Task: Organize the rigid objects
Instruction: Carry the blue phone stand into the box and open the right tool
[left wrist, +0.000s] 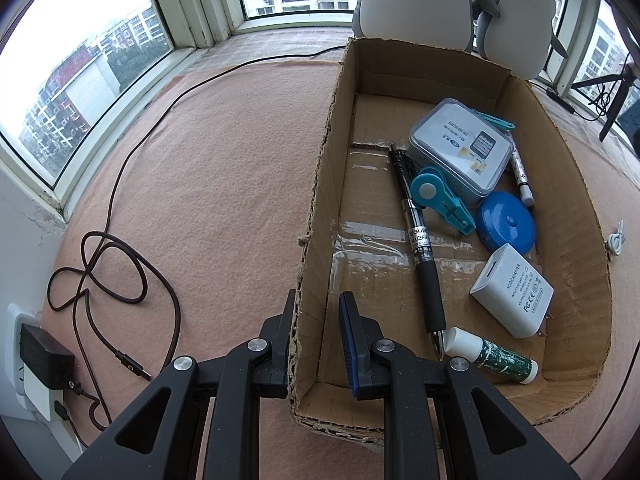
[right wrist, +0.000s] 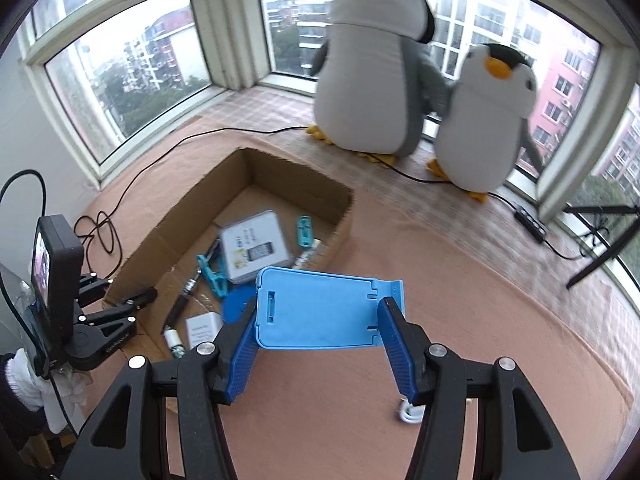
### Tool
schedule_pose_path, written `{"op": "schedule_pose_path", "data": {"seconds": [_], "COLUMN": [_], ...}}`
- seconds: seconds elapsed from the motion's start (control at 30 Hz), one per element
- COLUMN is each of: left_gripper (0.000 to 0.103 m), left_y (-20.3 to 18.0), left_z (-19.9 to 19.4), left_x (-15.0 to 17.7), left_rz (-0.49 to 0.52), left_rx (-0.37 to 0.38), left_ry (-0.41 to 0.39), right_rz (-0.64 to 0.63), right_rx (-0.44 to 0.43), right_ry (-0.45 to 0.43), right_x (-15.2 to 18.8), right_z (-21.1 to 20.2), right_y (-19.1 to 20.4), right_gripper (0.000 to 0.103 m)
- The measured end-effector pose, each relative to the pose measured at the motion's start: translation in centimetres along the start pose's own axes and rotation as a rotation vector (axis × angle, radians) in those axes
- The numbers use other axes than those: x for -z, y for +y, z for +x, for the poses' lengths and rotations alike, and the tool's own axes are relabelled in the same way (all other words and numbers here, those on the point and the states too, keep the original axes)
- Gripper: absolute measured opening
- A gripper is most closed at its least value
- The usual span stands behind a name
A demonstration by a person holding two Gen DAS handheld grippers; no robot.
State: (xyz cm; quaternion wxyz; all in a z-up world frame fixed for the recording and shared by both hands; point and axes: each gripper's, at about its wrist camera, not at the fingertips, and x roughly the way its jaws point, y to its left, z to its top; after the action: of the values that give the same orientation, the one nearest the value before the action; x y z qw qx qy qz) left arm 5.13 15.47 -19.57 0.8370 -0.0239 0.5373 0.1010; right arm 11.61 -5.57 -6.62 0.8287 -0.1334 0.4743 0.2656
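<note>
My left gripper [left wrist: 318, 308] is shut on the near left wall of an open cardboard box [left wrist: 320, 184], one finger outside and one inside. In the box lie a clear-lidded tin [left wrist: 460, 148], a black pen [left wrist: 420, 248], a teal clip [left wrist: 440, 198], a round blue tape measure [left wrist: 506, 226], a white charger [left wrist: 514, 290] and a green-and-white tube [left wrist: 492, 356]. My right gripper [right wrist: 318, 316] is shut on a light blue folding phone stand [right wrist: 324, 308], held in the air to the right of the box [right wrist: 176, 236], above the pink mat. The left gripper [right wrist: 132, 300] shows at the box's near corner.
Two plush penguins [right wrist: 372, 76] stand on the window sill behind the box. A dark cable [left wrist: 120, 184] loops across the mat to a wall adapter [left wrist: 44, 356]. A small white coiled cord [right wrist: 408, 412] lies on the mat under my right gripper. A tripod leg [right wrist: 600, 256] stands at right.
</note>
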Motion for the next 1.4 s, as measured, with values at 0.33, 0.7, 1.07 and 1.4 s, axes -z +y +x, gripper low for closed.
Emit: {"op": "schedule_pose_path", "data": {"seconds": [0.33,0.7,1.07,1.4], "left_gripper": [0.019,0.019,0.019,0.019], "left_y": [0.1,0.2,0.2,0.2], "left_z": [0.0,0.0,0.0,0.0], "left_x": [0.0,0.1,0.1,0.2], "left_rz": [-0.002,-0.006,-0.006,-0.004], "left_rx": [0.002,0.003,0.004,0.002], "left_ry": [0.0,0.0,0.0,0.0], "right_rz": [-0.06,-0.09,-0.096,-0.071], "right_rx": [-0.082,-0.094,-0.079,-0.09], "right_ry": [0.034,0.086,0.089,0.063], "right_x": [-2.3,-3.2,-3.4,-2.9], "right_z": [3.4,7.1,7.8,6.0], "right_y": [4.3,7.0,7.3,6.3], "right_gripper": [0.053,0.054,0.059,0.059]}}
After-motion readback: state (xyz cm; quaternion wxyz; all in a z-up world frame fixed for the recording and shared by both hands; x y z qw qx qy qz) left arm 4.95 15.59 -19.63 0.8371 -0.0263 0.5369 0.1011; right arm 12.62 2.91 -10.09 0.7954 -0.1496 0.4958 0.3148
